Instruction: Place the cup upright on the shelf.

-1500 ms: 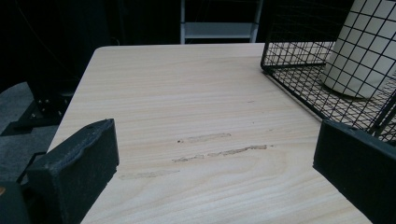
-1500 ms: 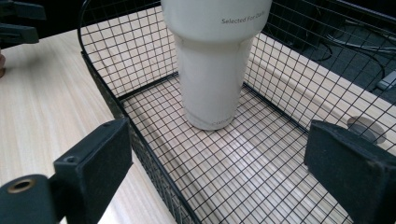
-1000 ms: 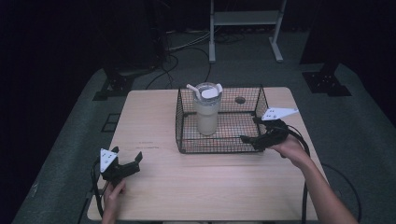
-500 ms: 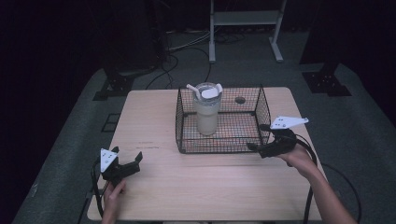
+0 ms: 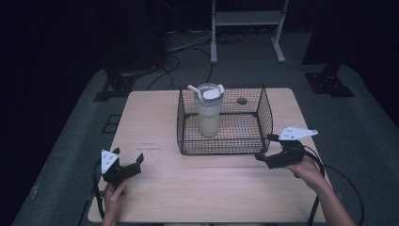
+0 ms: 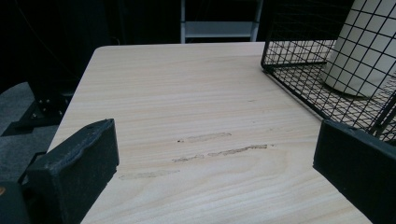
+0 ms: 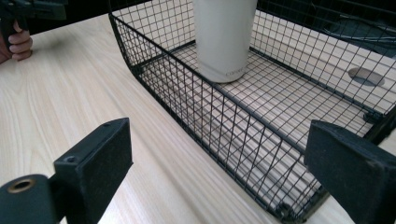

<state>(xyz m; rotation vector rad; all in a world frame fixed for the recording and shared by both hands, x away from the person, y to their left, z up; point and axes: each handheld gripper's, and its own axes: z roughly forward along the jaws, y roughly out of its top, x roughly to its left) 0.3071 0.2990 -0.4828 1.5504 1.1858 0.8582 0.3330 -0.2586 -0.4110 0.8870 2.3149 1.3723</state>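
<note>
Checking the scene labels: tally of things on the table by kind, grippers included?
Wire basket: 1
Tumbler, standing upright in the basket: 1
Grippers: 2, the left gripper and the right gripper, both with jaws open and holding nothing
Total: 4

The left gripper hovers low over the pale wooden tabletop, its two black jaws spread wide at 7 and 4 o'clock with nothing between them. At 2 o'clock, a black wire basket holds an upright cream tumbler.
</note>
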